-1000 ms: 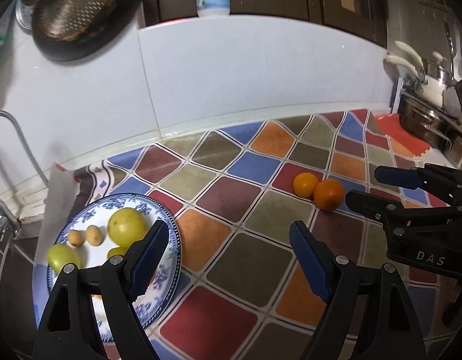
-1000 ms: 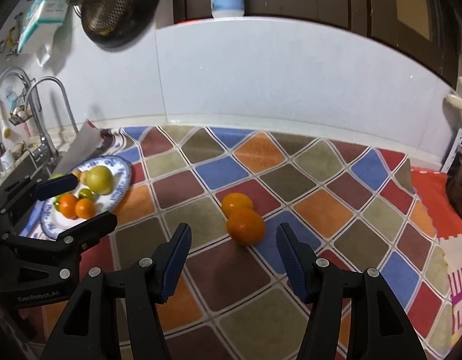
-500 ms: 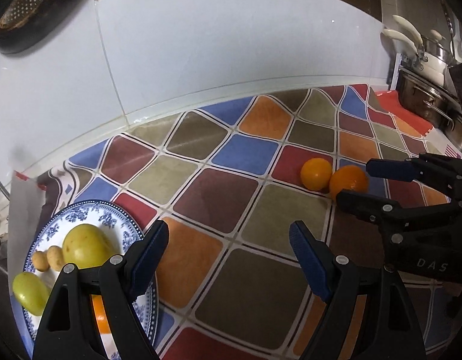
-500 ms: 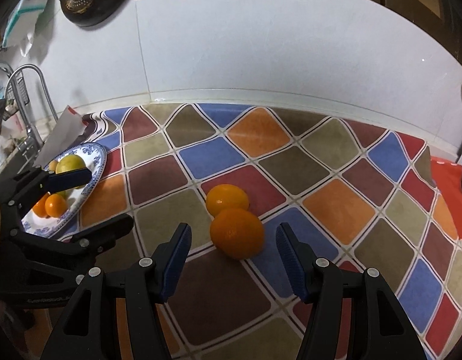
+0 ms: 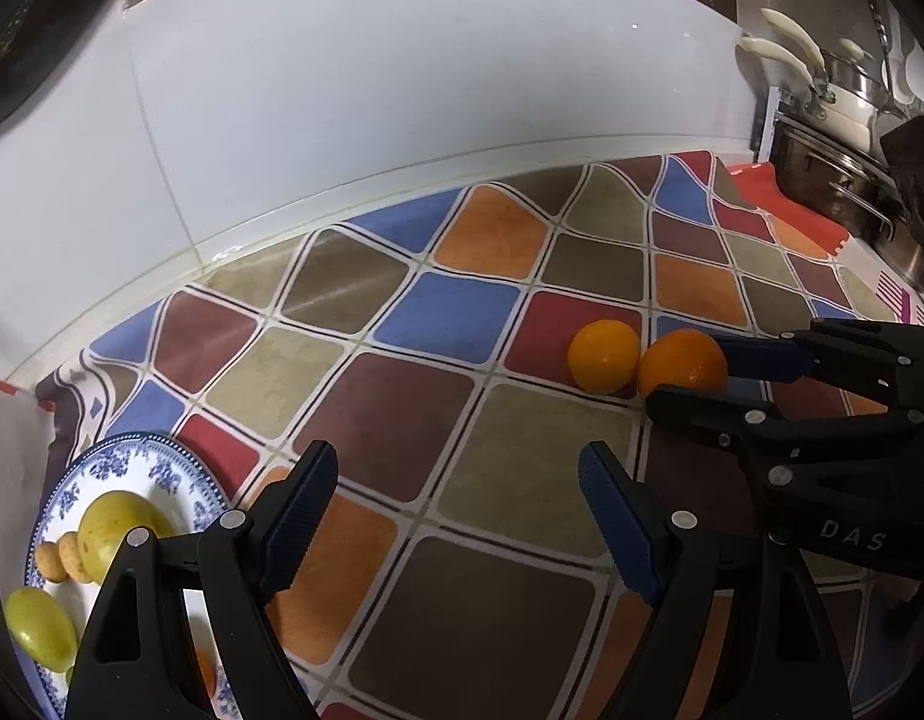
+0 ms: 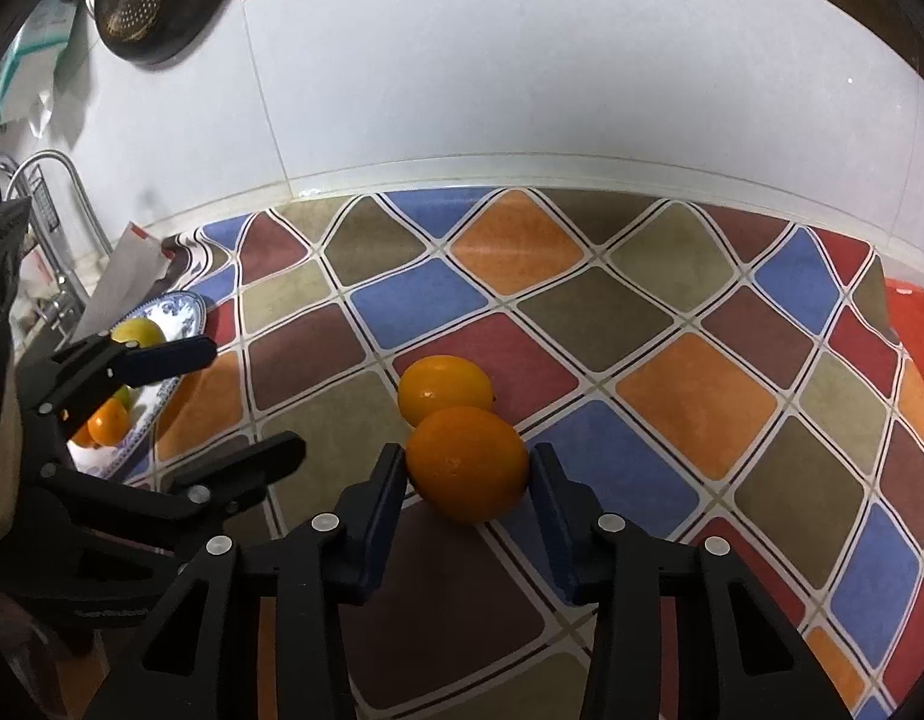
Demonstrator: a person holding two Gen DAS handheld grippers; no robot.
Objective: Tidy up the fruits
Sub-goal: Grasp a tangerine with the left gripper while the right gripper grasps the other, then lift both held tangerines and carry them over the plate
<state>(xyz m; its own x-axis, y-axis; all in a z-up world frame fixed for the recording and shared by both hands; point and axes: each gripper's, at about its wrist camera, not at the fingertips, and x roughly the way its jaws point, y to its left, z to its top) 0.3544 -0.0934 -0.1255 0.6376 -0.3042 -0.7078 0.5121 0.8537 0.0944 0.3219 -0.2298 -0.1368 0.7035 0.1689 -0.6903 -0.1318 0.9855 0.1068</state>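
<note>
Now our right gripper [image 6: 467, 474] jaws closing around near orange [image 6: 468, 464]; far orange [image 6: 444, 389] touching at 11 o'clock may roll. Left gripper [image 5: 456, 516] jaws apart, empty.

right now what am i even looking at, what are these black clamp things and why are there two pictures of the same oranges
No robot arm here: a person holds a black two-finger claw in each hand, and each claw carries a wide-angle camera looking forward along its fingers. So you get two pictures of one kitchen counter covered by a mat of coloured diamond tiles.

In the right claw's picture, the right claw is closing around the nearer round orange fruit; the pads look to be at its sides. A second orange fruit lies just behind, touching it.

In the left claw's picture, the left claw is open and holds nothing. At its lower left is a blue-and-white patterned plate with yellow-green fruit already on it.
</note>
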